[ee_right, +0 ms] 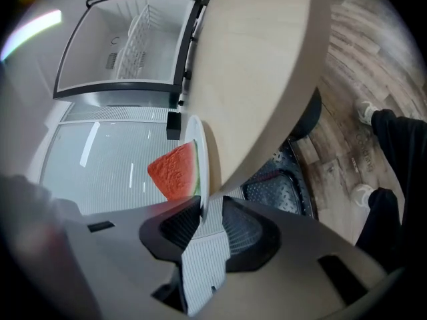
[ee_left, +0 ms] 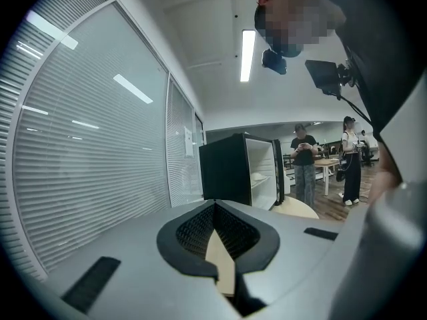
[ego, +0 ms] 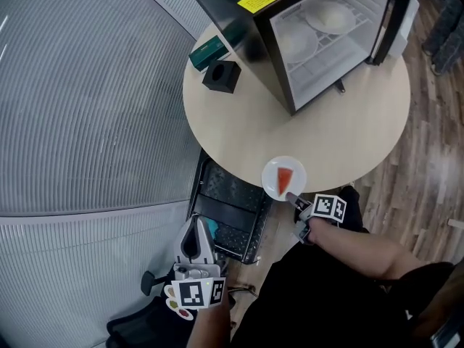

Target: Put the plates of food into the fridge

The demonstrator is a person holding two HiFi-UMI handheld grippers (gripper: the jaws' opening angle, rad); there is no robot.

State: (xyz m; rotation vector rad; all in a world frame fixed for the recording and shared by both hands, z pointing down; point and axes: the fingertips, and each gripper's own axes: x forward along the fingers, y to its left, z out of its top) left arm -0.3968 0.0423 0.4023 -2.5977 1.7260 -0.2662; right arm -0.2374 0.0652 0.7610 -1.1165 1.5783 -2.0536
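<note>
Plate of watermelon at bench edge, rim clamped in right gripper; not yet shelved. Two plates already inside open fridge. Left gripper closed, empty, low beside bench.

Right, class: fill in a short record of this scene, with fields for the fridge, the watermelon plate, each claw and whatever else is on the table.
fridge: stands on the round table, door open, two white plates on its wire shelf
watermelon plate: over the table's near edge, carries one watermelon slice
right claw: shut on the watermelon plate's rim
left claw: shut, empty, low beside the table
other things: black box and green box, both left of the fridge
</note>
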